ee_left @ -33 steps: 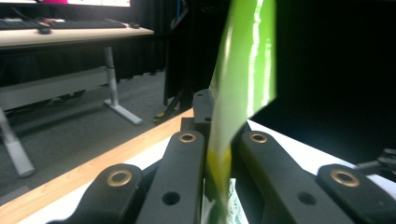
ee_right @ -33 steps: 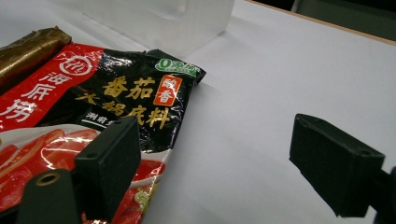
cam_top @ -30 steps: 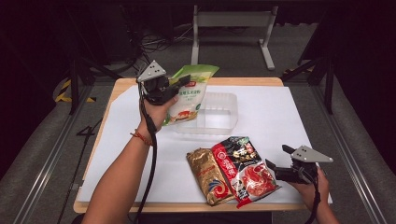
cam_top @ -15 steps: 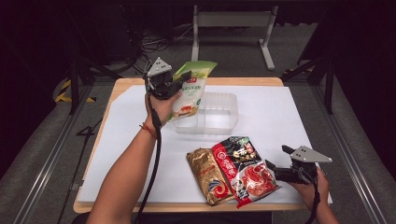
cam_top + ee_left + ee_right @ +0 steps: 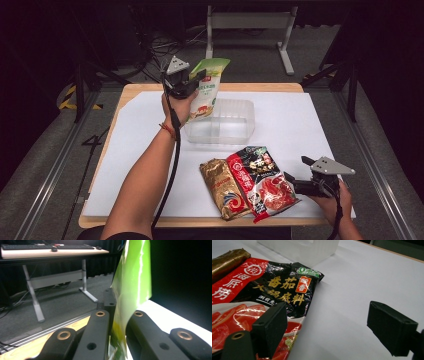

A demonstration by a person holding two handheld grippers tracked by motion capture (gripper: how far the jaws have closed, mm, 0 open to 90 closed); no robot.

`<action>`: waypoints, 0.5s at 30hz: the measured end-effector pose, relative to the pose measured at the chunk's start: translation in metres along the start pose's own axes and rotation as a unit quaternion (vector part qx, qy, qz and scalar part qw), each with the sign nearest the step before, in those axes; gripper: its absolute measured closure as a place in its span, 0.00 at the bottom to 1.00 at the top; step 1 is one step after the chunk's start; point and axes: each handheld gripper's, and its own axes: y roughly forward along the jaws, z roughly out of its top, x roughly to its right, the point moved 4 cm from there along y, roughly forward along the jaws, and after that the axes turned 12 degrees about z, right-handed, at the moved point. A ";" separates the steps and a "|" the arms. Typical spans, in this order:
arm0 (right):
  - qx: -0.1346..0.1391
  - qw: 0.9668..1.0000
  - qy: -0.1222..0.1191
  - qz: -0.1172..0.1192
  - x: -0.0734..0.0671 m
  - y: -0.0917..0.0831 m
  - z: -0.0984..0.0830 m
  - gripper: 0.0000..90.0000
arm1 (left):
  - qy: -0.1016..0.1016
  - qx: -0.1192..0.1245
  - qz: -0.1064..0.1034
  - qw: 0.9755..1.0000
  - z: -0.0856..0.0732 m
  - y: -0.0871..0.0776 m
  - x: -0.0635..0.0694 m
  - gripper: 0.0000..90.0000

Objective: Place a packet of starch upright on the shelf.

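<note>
The left gripper [image 5: 192, 82] is clamping the green pouch [image 5: 207, 90] above the clear tray [image 5: 222, 122] — it's risking slipping sideways; the right gripper [image 5: 327, 327] is gaping beside the red packet [image 5: 249, 305]

The left gripper [image 5: 117, 322] clamps a green packet [image 5: 131, 285] upright between its black jaws, above the white tabletop [image 5: 175, 317]; a desk [image 5: 50, 251] stands behind.

Green pouch [image 5: 207, 89] now over container [image 5: 222, 122]
</note>
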 end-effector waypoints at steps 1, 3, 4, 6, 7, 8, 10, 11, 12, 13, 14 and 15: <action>0.000 1.000 -0.001 0.000 0.000 0.000 0.000 0.19 | -0.005 0.001 0.001 1.000 -0.001 0.002 0.000 1.00; 0.000 1.000 0.001 0.001 0.000 0.000 0.000 0.19 | -0.010 0.005 0.012 1.000 -0.002 0.005 0.000 1.00; -0.001 1.000 0.001 0.001 0.000 0.001 0.000 0.19 | -0.013 0.005 0.014 1.000 -0.003 0.008 0.000 1.00; -0.002 1.000 0.000 0.001 0.000 0.001 0.000 0.19 | -0.019 0.007 0.016 1.000 -0.006 0.011 0.001 1.00; -0.002 1.000 -0.001 0.002 0.000 0.001 -0.001 0.19 | -0.023 0.009 0.013 1.000 -0.007 0.012 0.001 1.00; -0.002 1.000 -0.002 0.001 0.000 0.001 -0.001 0.19 | -0.029 0.008 0.009 1.000 -0.009 0.014 0.001 1.00; -0.003 1.000 0.001 0.002 0.000 0.001 -0.001 0.19 | -0.029 0.006 0.007 1.000 -0.012 0.017 0.001 1.00; -0.003 1.000 0.001 0.003 0.000 0.001 -0.001 0.19 | -0.031 0.006 0.000 1.000 -0.013 0.018 0.000 1.00; -0.004 1.000 0.000 0.004 0.000 0.002 -0.001 0.19 | -0.035 0.007 -0.002 0.999 -0.015 0.019 -0.001 1.00; -0.004 1.000 -0.001 0.005 0.000 0.002 -0.001 0.19 | -0.038 0.007 -0.002 0.999 -0.016 0.019 -0.001 0.99; -0.005 1.000 -0.003 0.005 -0.001 0.002 -0.002 0.19 | -0.039 0.005 -0.007 0.999 -0.017 0.018 -0.002 0.99; -0.005 1.000 -0.004 0.004 -0.001 0.002 -0.002 0.19 | -0.040 0.005 -0.016 0.999 -0.018 0.018 -0.002 0.98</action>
